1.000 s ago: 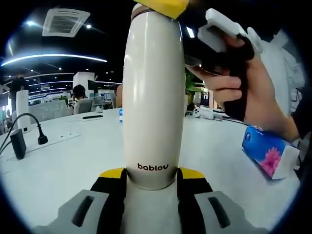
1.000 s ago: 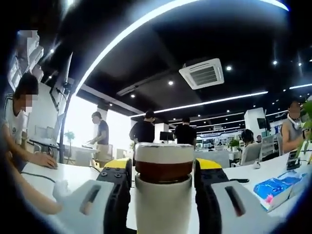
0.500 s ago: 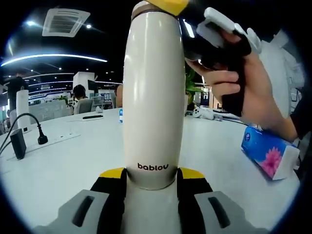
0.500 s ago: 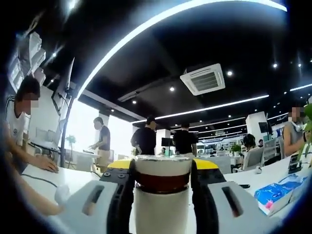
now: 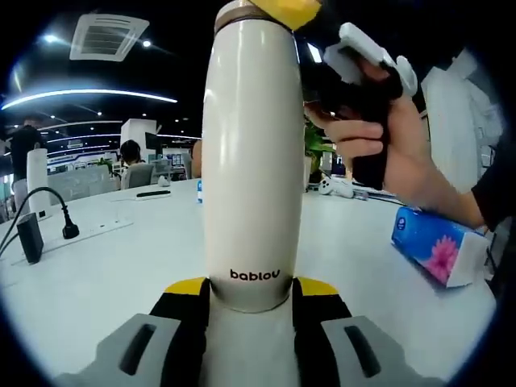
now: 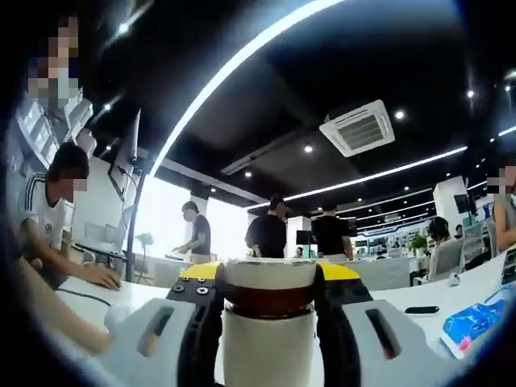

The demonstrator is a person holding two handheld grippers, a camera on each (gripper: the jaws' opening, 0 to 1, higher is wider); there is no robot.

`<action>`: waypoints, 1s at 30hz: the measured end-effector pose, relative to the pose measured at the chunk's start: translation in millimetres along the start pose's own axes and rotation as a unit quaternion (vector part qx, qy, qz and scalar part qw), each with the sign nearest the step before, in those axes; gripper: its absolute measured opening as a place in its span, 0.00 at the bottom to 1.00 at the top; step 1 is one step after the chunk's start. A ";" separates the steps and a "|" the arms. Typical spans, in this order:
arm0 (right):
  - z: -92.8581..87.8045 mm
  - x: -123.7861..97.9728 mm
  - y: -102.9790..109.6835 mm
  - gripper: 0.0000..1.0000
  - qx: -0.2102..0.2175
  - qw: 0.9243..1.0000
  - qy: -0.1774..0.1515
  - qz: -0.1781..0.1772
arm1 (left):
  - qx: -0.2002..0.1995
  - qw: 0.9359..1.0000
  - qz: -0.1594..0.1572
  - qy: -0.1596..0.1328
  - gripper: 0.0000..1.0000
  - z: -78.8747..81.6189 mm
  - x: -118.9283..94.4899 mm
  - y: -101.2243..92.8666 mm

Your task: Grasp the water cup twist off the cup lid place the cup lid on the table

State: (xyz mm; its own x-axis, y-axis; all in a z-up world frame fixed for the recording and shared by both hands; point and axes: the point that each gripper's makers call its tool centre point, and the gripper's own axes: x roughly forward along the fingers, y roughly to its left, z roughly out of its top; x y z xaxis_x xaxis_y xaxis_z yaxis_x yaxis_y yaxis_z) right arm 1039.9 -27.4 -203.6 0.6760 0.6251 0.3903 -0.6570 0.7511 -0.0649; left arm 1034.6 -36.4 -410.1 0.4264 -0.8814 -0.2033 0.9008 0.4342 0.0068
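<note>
A tall cream water cup (image 5: pixel 251 161) marked "bablov" stands upright on the white table (image 5: pixel 105 266). My left gripper (image 5: pixel 251 287) is shut on its base, a black and yellow jaw on each side. At the cup's top, the right gripper's yellow jaw (image 5: pixel 278 10) sits on the lid, and a person's hand (image 5: pixel 387 129) holds that gripper. In the right gripper view, my right gripper (image 6: pixel 270 274) is shut on the cup lid (image 6: pixel 270 284), which has a brown band, with the cream cup body (image 6: pixel 266 351) below it.
A blue tissue pack (image 5: pixel 439 246) lies on the table to the cup's right. A power strip with a black plug (image 5: pixel 68 228) and a black adapter (image 5: pixel 30 236) lie at the left. People sit and stand at desks (image 6: pixel 270 234) farther back.
The right gripper has turned around the lid: the room in its view has slid to the right. In the left gripper view the hand has swung closer to the cup. The cup stays put.
</note>
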 end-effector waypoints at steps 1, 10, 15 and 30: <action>-0.2 -0.6 1.9 0.47 0.002 1.000 -0.001 0.008 | 0.000 1.000 0.000 0.000 0.42 0.0 0.0 0.0; -1.1 -3.1 0.3 0.47 0.027 0.997 -0.007 0.067 | 0.000 1.000 -0.001 0.000 0.42 -0.1 -0.2 -0.3; -0.9 -3.3 4.4 0.47 0.037 0.994 -0.010 0.100 | 0.001 1.000 -0.004 -0.001 0.42 -0.1 -0.3 -0.6; 0.7 -5.7 2.3 0.46 0.113 0.972 -0.032 0.205 | 0.001 1.000 -0.003 -0.001 0.41 -0.6 -1.1 0.2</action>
State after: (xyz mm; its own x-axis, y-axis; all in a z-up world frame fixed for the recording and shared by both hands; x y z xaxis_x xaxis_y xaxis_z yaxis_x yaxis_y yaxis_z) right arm 1034.3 -29.4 -205.4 0.3242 0.8424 0.4303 -0.9284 0.3706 -0.0261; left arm 1034.3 -35.3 -410.5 0.4218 -0.8839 -0.2021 0.9031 0.4294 0.0067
